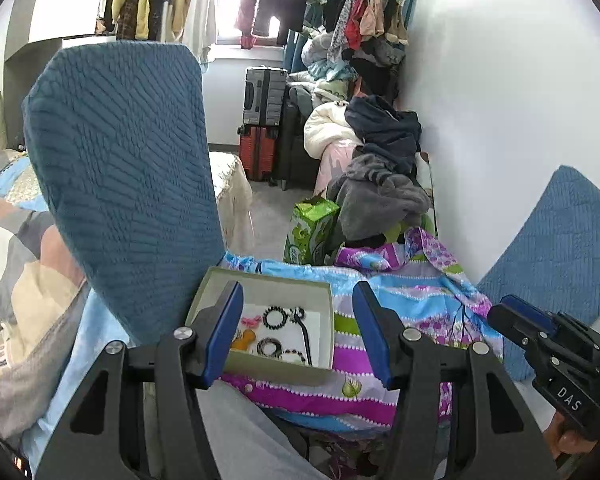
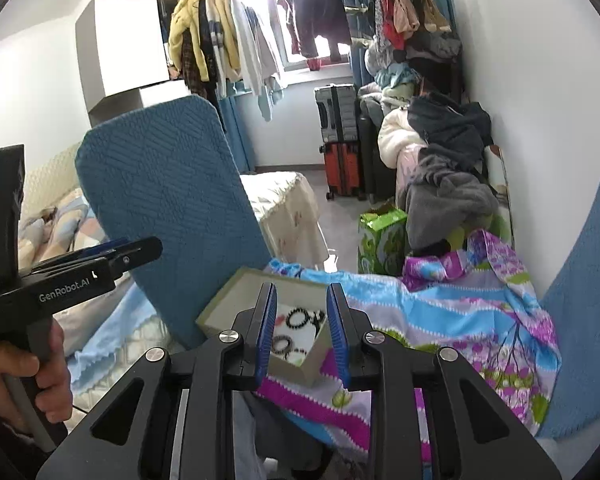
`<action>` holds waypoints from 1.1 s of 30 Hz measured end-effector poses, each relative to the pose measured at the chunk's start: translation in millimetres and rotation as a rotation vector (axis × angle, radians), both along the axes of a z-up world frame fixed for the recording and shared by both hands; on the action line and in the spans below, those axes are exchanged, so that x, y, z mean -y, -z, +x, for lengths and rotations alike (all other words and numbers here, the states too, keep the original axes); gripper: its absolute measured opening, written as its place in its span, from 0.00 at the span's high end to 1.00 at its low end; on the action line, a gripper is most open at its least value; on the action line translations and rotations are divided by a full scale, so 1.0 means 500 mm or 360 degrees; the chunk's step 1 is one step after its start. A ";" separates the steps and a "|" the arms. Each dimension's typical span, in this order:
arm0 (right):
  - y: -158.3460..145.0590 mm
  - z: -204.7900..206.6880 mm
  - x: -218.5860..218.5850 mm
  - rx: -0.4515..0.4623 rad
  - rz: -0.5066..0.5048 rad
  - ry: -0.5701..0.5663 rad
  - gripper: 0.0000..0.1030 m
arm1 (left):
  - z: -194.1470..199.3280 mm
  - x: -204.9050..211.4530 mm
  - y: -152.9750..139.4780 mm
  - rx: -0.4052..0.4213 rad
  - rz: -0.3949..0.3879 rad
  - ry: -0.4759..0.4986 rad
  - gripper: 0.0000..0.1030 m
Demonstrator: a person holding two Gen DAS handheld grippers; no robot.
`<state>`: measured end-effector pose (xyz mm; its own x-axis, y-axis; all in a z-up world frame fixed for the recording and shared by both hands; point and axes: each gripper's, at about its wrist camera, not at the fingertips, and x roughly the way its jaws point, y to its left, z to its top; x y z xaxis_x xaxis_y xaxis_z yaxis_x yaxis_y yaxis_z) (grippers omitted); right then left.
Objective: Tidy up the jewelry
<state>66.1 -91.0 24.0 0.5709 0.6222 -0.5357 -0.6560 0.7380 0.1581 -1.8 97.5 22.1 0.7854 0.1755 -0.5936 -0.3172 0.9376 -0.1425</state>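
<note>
A shallow beige box (image 1: 329, 308) (image 2: 224, 308) lies open on a colourful cloth (image 1: 404, 308). It holds black bead bracelets (image 1: 274, 314) (image 2: 300, 316), a pink piece (image 1: 250, 322), an orange piece (image 1: 244, 339) and a black cord (image 1: 306, 336). My left gripper (image 1: 297, 285) hovers above the box's near side, open wide, nothing between its blue pads; from the right wrist it shows side-on at the left (image 2: 140, 248), held by a hand (image 2: 16, 372). My right gripper (image 2: 301, 286) hangs above the box too, open with a narrower empty gap; it appears at the right edge (image 1: 516, 312).
A tall blue quilted cushion (image 1: 120, 180) stands just left of the box, another (image 1: 560, 260) leans on the right wall. Behind are a green carton (image 1: 312, 228), a heap of clothes (image 1: 380, 184), suitcases (image 1: 260, 152) and hanging garments. A bed (image 1: 12, 240) lies at left.
</note>
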 end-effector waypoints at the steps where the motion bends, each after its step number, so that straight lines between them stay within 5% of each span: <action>1: 0.005 -0.001 0.003 -0.0004 -0.0001 0.0006 0.77 | -0.002 0.002 0.006 -0.0007 -0.0009 0.0006 0.44; 12: 0.084 -0.028 0.033 -0.0062 -0.0039 0.0054 0.75 | -0.012 0.030 0.082 -0.0079 -0.0048 0.0021 0.44; 20: 0.119 -0.020 0.046 -0.0037 -0.0028 0.0074 0.55 | -0.017 0.050 0.111 -0.0089 -0.0008 0.0025 0.44; 27: 0.125 -0.017 0.059 0.0030 -0.0025 0.0109 0.28 | -0.029 0.053 0.116 -0.0087 0.0023 -0.0028 0.23; 33: 0.129 -0.021 0.063 0.0068 -0.0048 0.0142 0.05 | -0.043 0.042 0.107 -0.0057 0.0037 -0.0054 0.20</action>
